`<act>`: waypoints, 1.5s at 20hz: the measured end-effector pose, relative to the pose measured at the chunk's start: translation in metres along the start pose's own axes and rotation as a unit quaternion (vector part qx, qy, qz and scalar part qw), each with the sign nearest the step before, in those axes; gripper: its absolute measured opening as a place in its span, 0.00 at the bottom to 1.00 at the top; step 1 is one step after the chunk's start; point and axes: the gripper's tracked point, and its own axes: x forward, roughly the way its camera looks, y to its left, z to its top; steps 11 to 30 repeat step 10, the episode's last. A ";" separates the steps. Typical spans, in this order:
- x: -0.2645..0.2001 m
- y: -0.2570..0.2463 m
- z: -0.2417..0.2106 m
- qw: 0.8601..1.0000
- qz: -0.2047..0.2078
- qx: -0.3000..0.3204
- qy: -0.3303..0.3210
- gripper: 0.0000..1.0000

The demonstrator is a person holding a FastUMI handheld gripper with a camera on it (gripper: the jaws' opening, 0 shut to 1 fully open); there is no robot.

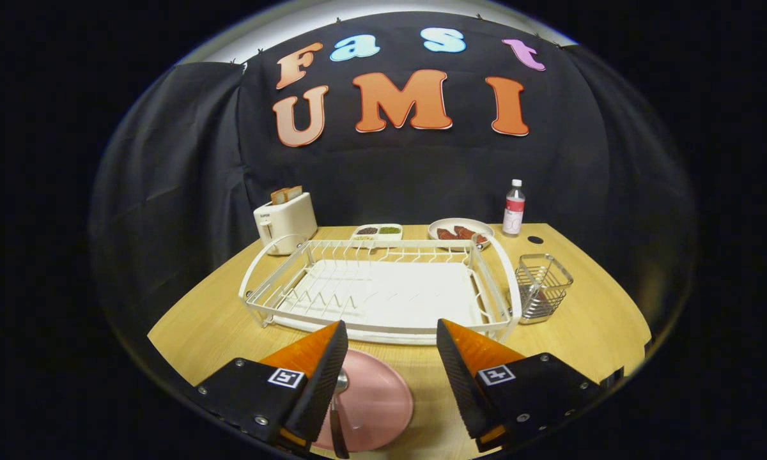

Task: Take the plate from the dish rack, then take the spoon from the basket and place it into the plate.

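Observation:
A pink plate (pixel 374 402) lies flat on the wooden table just in front of the white dish rack (pixel 383 287). A metal spoon (pixel 339 409) rests on the plate's left part, bowl toward the rack, handle toward me, beside my left finger. My gripper (pixel 391 342) hovers above the plate, open, with nothing between its orange-and-black fingers (pixel 319 364). The rack's white tray holds no dishes. The wire basket (pixel 542 287) stands to the right of the rack; I cannot make out what is inside it.
Behind the rack stand a white toaster (pixel 286 220) with bread slices, a small divided dish (pixel 377 233), a white plate with reddish food (pixel 460 231) and a bottle (pixel 514 209). Bare wood lies to the left and right of the pink plate.

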 end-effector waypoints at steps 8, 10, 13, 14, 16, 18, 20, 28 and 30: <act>-0.026 -0.066 0.092 0.997 -0.051 -0.008 -0.064 0.97; -0.036 -0.080 0.111 0.995 -0.062 -0.017 -0.077 0.97; -0.036 -0.080 0.111 0.995 -0.062 -0.017 -0.077 0.97; -0.036 -0.080 0.111 0.995 -0.062 -0.017 -0.077 0.97; -0.036 -0.080 0.111 0.995 -0.062 -0.017 -0.077 0.97; -0.036 -0.080 0.111 0.995 -0.062 -0.017 -0.077 0.97; -0.036 -0.080 0.111 0.995 -0.062 -0.017 -0.077 0.97; -0.036 -0.080 0.111 0.995 -0.062 -0.017 -0.077 0.97; -0.036 -0.080 0.111 0.995 -0.062 -0.017 -0.077 0.97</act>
